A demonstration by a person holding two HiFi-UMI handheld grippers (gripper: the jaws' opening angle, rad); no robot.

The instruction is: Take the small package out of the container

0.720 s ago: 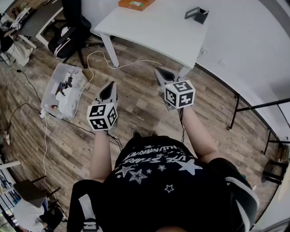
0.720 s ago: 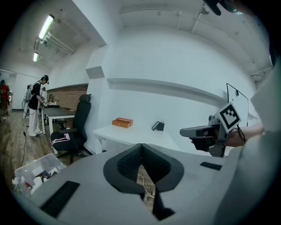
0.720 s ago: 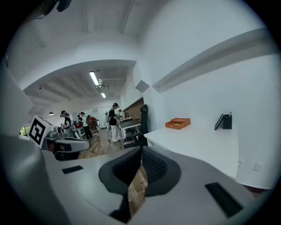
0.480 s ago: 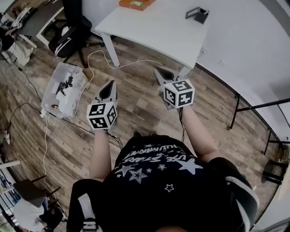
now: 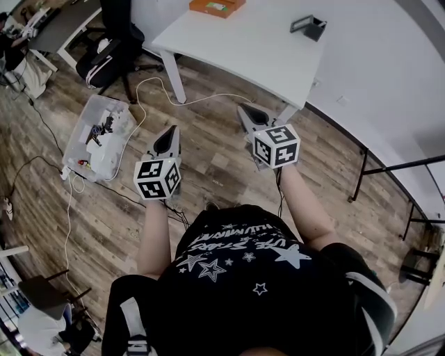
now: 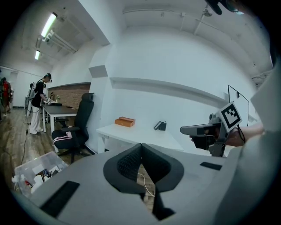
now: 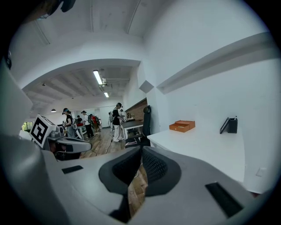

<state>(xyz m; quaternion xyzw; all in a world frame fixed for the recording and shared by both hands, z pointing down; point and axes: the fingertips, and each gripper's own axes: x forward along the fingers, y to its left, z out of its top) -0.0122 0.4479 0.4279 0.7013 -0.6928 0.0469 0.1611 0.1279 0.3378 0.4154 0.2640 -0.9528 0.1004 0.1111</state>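
An orange box point(image 5: 217, 5) lies at the far edge of the white table point(image 5: 243, 49); it also shows in the left gripper view point(image 6: 125, 121) and the right gripper view point(image 7: 182, 126). No small package is visible. My left gripper point(image 5: 167, 132) hangs in the air over the wooden floor, short of the table, with its jaws shut on nothing point(image 6: 141, 146). My right gripper point(image 5: 244, 109) is held level beside it, near the table's front edge, jaws also shut and empty point(image 7: 141, 150). Each gripper sees the other: the right gripper point(image 6: 206, 130) and the left gripper point(image 7: 61, 143).
A black stand point(image 5: 309, 26) sits on the table's right side. A clear plastic bin point(image 5: 97, 135) of small parts rests on the floor at left, with white cables point(image 5: 149, 90) trailing near it. An office chair point(image 5: 115, 35) stands left of the table. People stand at desks far off point(image 7: 116, 121).
Both grippers hold the same spot with jaws shut. Only the head view has drifted a little, so the table objects sit slightly further right.
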